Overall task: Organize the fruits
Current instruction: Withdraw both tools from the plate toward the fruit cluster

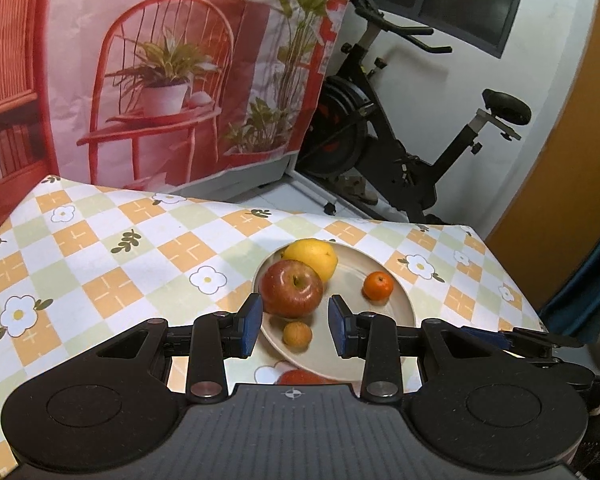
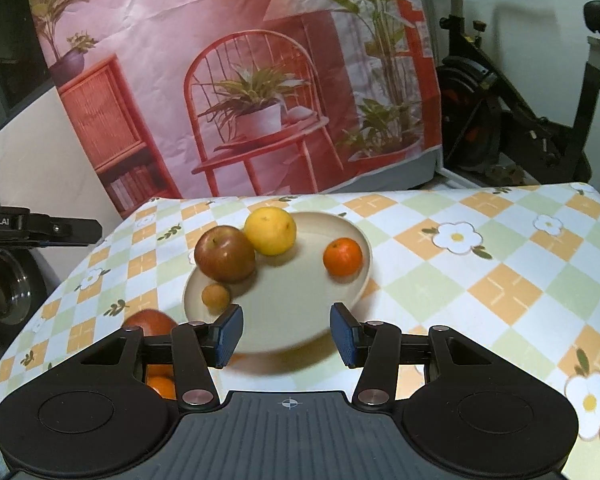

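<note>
A beige plate on the checked tablecloth holds a red apple, a yellow citrus, a small orange and a little tan fruit. Another red fruit and an orange lie off the plate at its near side. My left gripper hovers open above the plate's near part, with nothing gripped. My right gripper is open and empty over the plate's near rim.
The tablecloth has bare room left and right of the plate. A printed backdrop hangs behind the table's far edge. An exercise bike stands beyond the far right corner.
</note>
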`<state>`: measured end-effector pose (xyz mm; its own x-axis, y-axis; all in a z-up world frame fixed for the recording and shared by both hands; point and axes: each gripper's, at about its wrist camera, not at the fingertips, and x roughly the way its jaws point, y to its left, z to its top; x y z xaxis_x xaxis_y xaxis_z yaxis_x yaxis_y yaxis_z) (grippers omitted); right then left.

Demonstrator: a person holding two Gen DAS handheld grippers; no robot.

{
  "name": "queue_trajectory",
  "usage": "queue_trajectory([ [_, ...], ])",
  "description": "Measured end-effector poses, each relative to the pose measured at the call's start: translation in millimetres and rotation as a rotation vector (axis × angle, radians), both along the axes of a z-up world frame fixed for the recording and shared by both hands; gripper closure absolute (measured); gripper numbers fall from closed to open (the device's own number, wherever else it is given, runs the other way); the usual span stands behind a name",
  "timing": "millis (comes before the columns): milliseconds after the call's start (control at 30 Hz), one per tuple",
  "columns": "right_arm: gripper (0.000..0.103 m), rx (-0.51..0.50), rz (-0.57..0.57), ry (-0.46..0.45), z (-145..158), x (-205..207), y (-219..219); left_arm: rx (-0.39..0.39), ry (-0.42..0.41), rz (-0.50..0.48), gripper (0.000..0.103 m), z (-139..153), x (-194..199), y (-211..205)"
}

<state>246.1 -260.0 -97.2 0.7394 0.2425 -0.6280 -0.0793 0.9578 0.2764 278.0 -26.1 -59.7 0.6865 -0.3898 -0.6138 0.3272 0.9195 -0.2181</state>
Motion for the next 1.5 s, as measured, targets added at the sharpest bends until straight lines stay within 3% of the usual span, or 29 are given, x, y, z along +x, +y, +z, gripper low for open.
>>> queue_trajectory([
  [467, 0.058, -0.004, -0.079, -0.030, 0.4, -20.3, -24.6, -0.020, -0.047, 0.006, 0.065, 9.4, -12.0, 5.1],
  [1000, 0.058, 0.006, -0.100, -0.019, -5.6, -68.3, -17.1, 0.033, -0.067, 0.029, 0.065, 7.6, -62.2, 17.3],
  [1233, 0.058, -0.033, -0.086, 0.011, -20.1, -90.2, -7.4, 0.051, -0.016, -0.008, 0.065, -20.4, -88.6, 5.3],
  [1500, 0.058, -0.073, -0.056, 0.038, -31.0, -107.7, 4.4, 0.087, 0.053, -0.123, 0.065, -55.4, -122.5, -16.6],
])
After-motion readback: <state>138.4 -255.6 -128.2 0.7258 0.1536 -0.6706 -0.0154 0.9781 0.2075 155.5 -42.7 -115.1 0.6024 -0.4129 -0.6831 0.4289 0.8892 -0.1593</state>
